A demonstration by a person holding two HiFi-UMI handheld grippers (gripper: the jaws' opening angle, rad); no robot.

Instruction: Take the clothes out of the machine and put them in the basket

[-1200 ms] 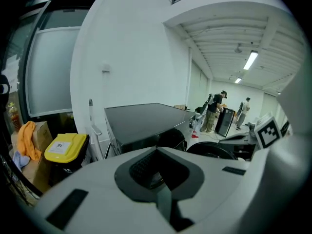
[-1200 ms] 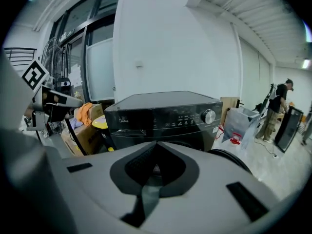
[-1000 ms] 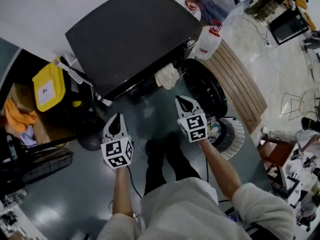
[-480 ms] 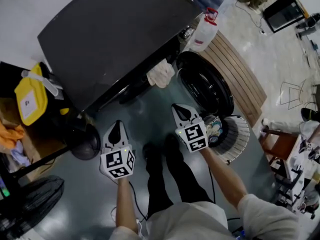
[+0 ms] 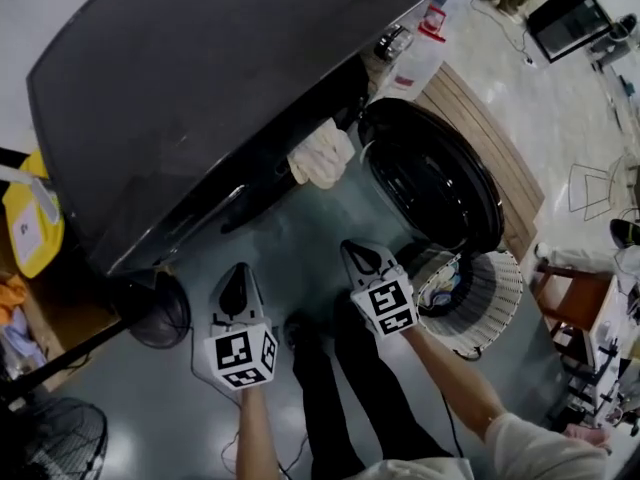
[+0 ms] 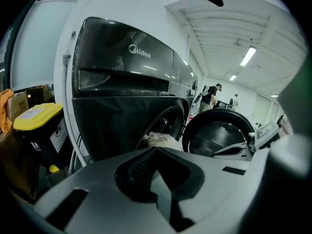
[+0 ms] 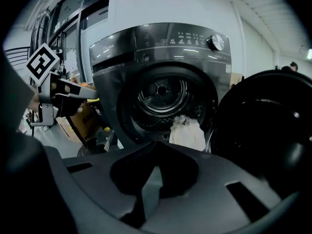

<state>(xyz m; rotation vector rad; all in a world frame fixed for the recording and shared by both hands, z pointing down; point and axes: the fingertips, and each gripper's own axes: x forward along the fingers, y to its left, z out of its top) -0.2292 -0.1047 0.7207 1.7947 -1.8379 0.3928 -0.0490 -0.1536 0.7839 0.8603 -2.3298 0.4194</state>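
Note:
A dark front-loading washing machine point(image 5: 200, 98) stands with its round door point(image 5: 430, 183) swung open to the right. A cream cloth point(image 5: 320, 158) hangs out of the drum opening; it also shows in the left gripper view point(image 6: 158, 139) and the right gripper view point(image 7: 187, 130). A white slatted basket point(image 5: 495, 303) with some clothes in it sits on the floor below the door. My left gripper point(image 5: 235, 280) and right gripper point(image 5: 358, 258) are both shut and empty, held side by side in front of the machine, well short of the cloth.
A yellow container point(image 5: 25, 223) and a dark fan point(image 5: 155, 313) stand left of the machine. A wooden slatted bench point(image 5: 490, 138) and a detergent bottle point(image 5: 415, 53) lie behind the door. The person's dark legs point(image 5: 340, 378) stand between the grippers.
Both grippers have sunk lower in front of the machine, and the head has come down and closer, so the machine and door loom larger. Both stay shut.

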